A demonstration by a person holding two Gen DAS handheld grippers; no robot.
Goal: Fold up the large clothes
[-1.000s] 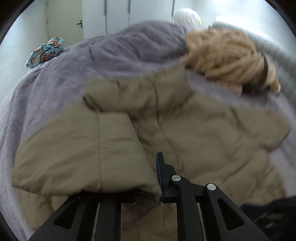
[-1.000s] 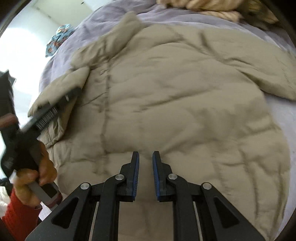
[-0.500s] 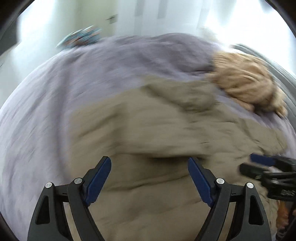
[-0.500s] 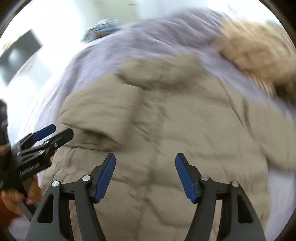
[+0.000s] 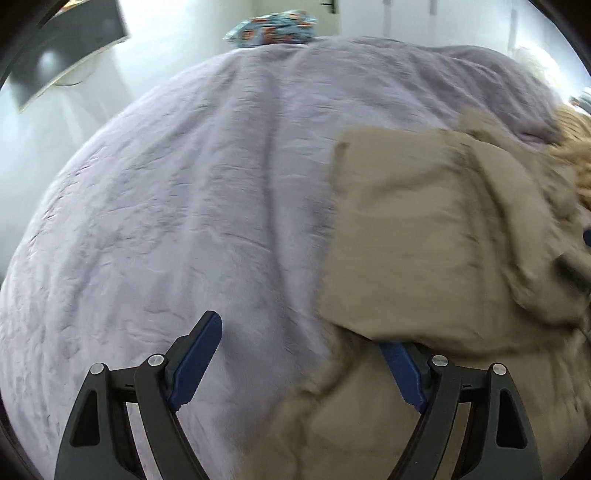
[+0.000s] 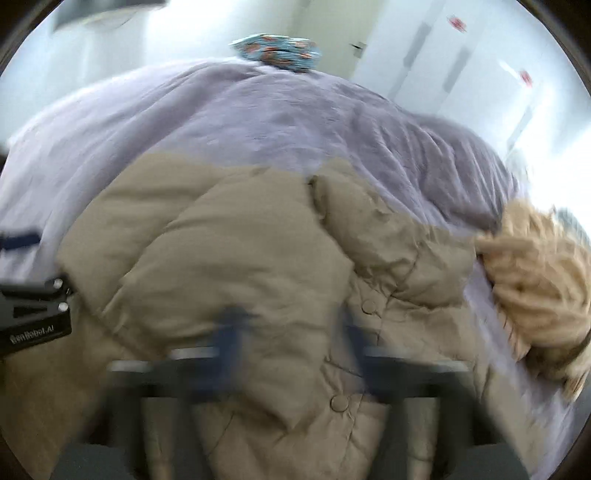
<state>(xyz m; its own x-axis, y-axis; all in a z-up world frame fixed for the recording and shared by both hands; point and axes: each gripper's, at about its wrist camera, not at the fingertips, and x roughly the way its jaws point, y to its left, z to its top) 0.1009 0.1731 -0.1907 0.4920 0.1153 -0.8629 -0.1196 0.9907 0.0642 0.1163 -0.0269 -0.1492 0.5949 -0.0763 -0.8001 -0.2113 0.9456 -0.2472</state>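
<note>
While the left tool (image 5: 299, 360) gapes wide at the tan jacket's (image 5: 424, 236) edge, the right tool (image 6: 291, 354), blurred, has just been closing over it.

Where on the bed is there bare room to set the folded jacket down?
The widest bare stretch of the purple blanket lies left of the tan jacket, up to the patterned bundle at the far edge. The right is crowded: the jacket meets the cream knit.
</note>
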